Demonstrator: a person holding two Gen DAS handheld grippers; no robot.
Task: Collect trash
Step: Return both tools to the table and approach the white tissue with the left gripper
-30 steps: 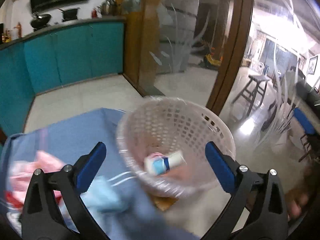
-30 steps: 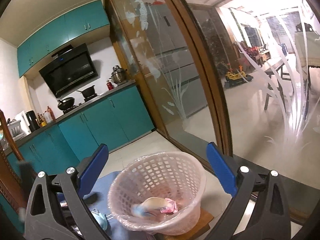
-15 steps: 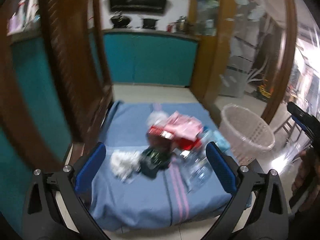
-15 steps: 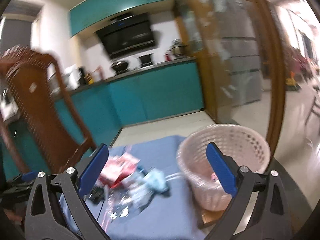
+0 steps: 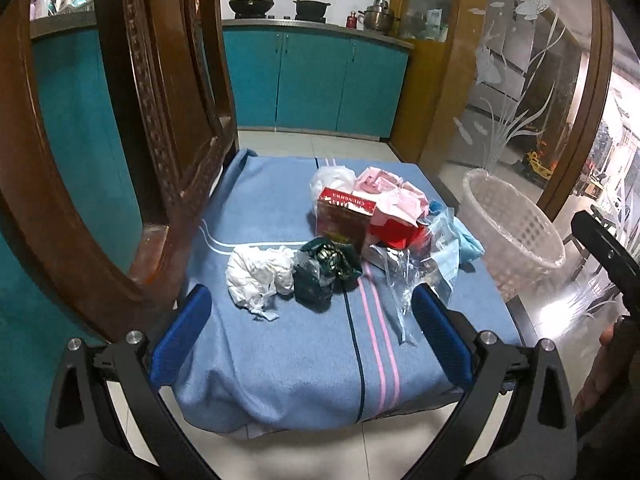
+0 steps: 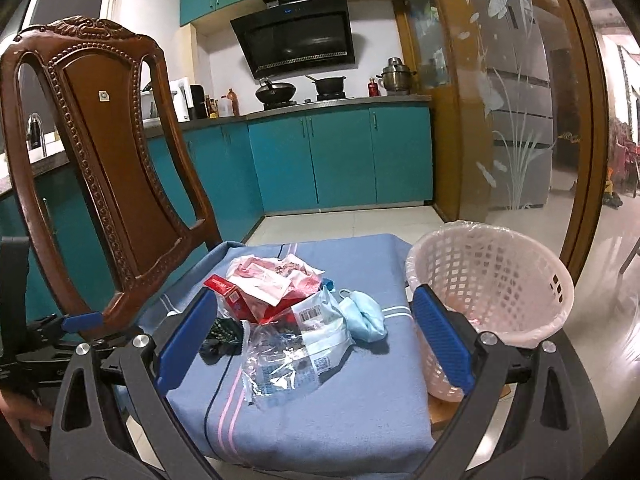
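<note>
A pile of trash lies on a blue cloth [image 5: 280,352] over a chair seat: a white crumpled tissue [image 5: 258,272], a dark green wrapper [image 5: 326,270], a red box [image 5: 344,216], pink wrappers [image 5: 388,192], clear plastic bags [image 6: 292,356] and a light blue face mask [image 6: 364,316]. A pink lattice basket [image 6: 492,292] with a plastic liner stands right of the cloth; it also shows in the left wrist view [image 5: 512,232]. My left gripper [image 5: 312,340] is open and empty, in front of the pile. My right gripper [image 6: 312,344] is open and empty, over the bags.
A carved wooden chair back [image 6: 104,168] rises at the left of the seat. Teal kitchen cabinets [image 6: 340,160] stand behind. A frosted glass door [image 6: 516,100] with a wooden frame is to the right. The floor is pale tile.
Both grippers have pulled back from over the basket and swung left to face the trash pile on the cloth. Both stay open and empty.
</note>
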